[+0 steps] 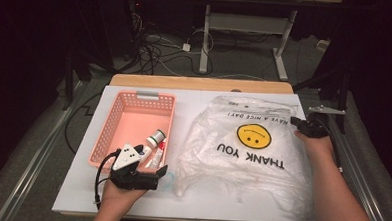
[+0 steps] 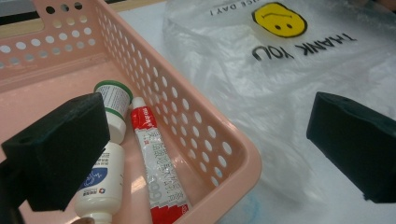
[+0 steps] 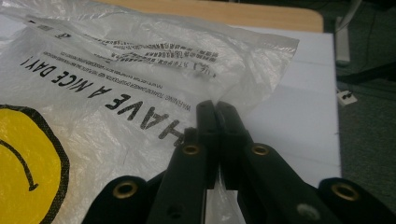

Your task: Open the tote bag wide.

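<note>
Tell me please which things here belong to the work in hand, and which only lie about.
In the work:
- plastic bag, pinched at its edge by the right gripper
- left gripper, open over the pink basket

Lying about:
- white bottle
- red tube

A basket [image 1: 114,118] lies left of the plastic bag [image 1: 242,157] on the table [image 1: 190,200]; a bottle [image 1: 155,138] and tube [image 1: 156,156] lie in it.

Bright overhead light on the table [image 1: 80,195], dark surroundings, soft close-up blur.
</note>
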